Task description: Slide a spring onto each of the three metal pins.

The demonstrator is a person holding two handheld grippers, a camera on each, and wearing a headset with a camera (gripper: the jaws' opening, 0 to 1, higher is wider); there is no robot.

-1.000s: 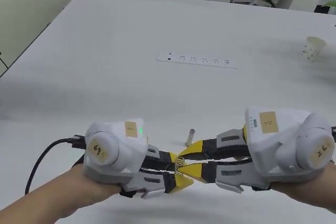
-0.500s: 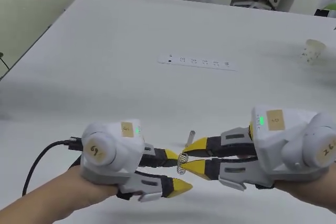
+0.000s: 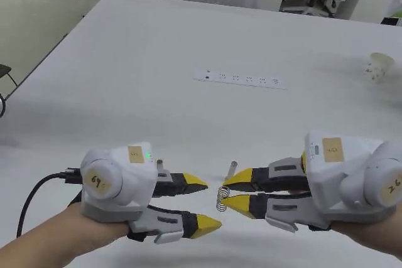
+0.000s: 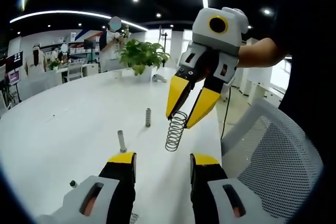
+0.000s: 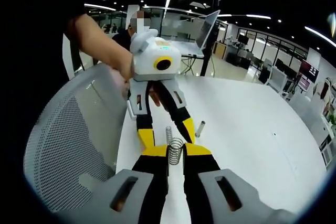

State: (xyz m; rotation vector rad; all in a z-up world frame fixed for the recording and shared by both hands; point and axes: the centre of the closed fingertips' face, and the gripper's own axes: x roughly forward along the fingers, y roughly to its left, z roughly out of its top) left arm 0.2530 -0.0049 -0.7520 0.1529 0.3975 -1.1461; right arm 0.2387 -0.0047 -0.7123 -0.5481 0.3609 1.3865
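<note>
Yellow right tool (image 3: 224,191) gripping 1 spring (image 3: 221,203), 3 pins (image 4: 122,141)

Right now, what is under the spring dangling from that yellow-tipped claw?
Bare white table lies under the spring, which hangs free from the right gripper. The nearest pin stands off to one side, not beneath it. The spring's top end is partly covered by the jaws.

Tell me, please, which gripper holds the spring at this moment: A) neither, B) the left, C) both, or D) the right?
D: the spring is pinched between the yellow tips of the right gripper, while the left gripper is open and apart from it.
</note>
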